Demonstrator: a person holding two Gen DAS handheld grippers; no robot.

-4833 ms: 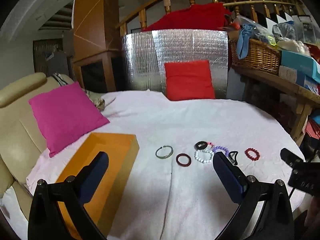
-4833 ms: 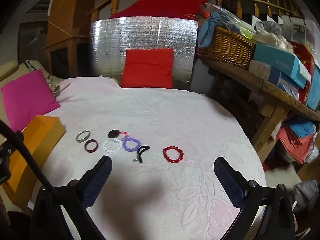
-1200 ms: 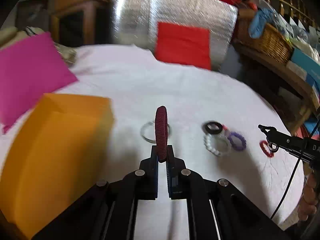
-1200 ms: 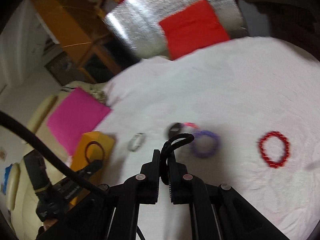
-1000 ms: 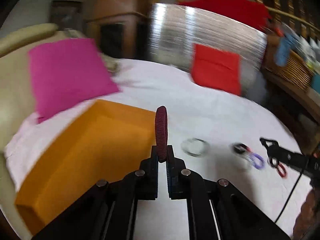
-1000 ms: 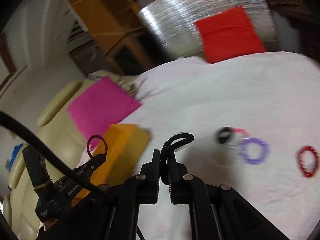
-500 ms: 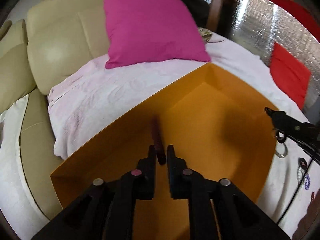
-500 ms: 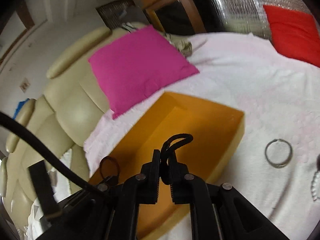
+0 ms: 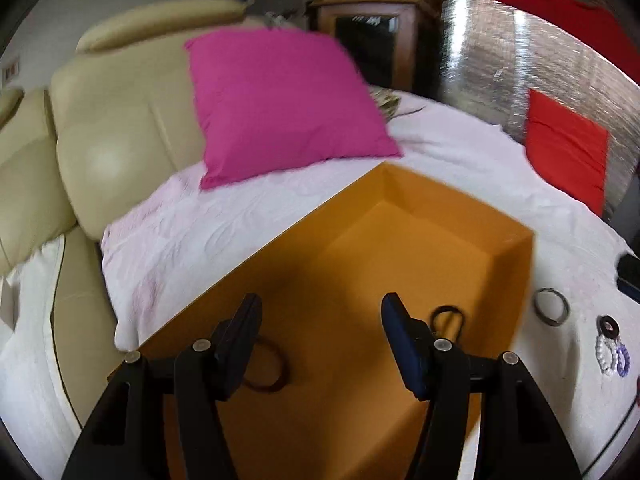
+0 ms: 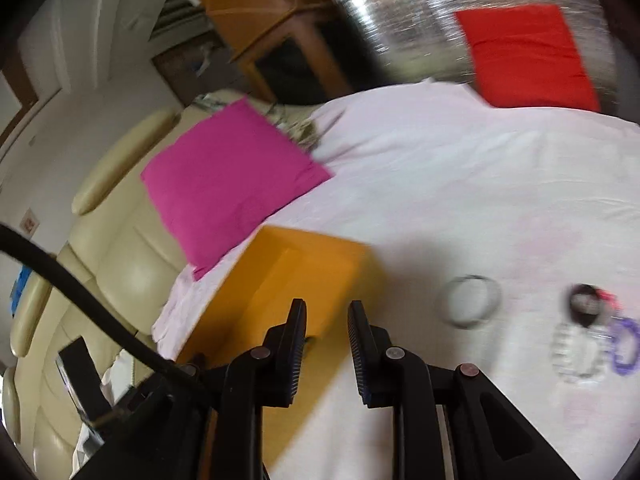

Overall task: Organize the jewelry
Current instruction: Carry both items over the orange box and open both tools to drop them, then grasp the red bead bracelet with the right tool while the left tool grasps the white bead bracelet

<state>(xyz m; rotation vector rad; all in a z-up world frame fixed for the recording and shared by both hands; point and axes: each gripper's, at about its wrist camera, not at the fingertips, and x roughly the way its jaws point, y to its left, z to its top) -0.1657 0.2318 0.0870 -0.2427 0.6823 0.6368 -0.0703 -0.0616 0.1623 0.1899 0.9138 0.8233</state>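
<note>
Lying in orange box, dark red bangle, seemingly flat

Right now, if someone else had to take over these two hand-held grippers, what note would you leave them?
Left hand-held gripper: open, empty, above the orange box.
Right hand-held gripper: open, empty, at the box's edge.
Done: dark red bangle and black loop lie inside the box.
Left on the white cloth: silver bangle, black ring, clear bead bracelet, purple bead bracelet. Put them into the box. Other pieces may lie out of view.
</note>
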